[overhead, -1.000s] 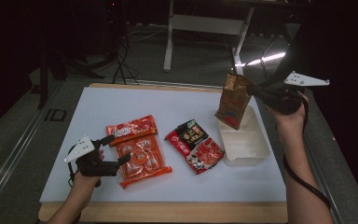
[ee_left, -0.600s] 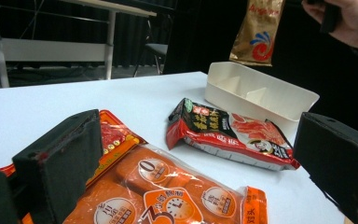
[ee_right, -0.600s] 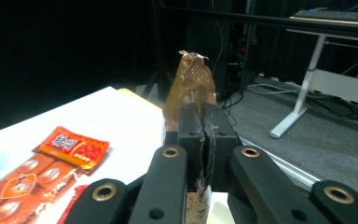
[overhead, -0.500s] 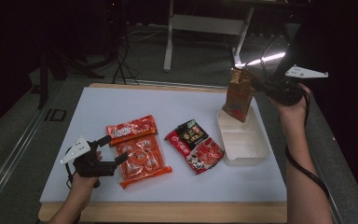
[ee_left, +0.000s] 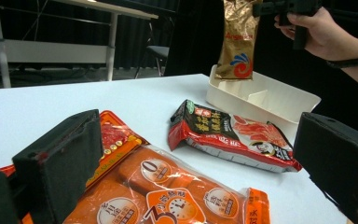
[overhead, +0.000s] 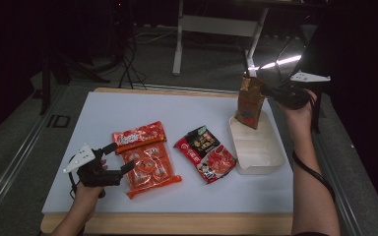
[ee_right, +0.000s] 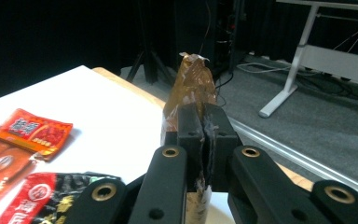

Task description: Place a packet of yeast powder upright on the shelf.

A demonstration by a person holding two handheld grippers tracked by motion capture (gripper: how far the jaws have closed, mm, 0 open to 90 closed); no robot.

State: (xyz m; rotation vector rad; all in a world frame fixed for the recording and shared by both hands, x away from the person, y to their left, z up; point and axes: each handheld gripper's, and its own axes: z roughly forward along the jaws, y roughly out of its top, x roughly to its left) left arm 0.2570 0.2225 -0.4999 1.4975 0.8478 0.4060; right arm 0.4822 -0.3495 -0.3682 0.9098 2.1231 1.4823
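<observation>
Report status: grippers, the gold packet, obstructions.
Right hand-held gripper shut on gold packet, hanging over white tray. Left hand-held gripper open at orange packet. Tray unobstructed.

Your left forearm enters from the bottom left, its hand wrapped around the left hand-held gripper (overhead: pixel 117 158), held low with both jaws spread wide apart and pointing toward the right. Your right forearm runs up the right side, a dark band around it, wrist raised; the right hand-held gripper (overhead: pixel 267 92) is held high, pointing left, its jaws pressed together with only a thin seam between the pads.
</observation>
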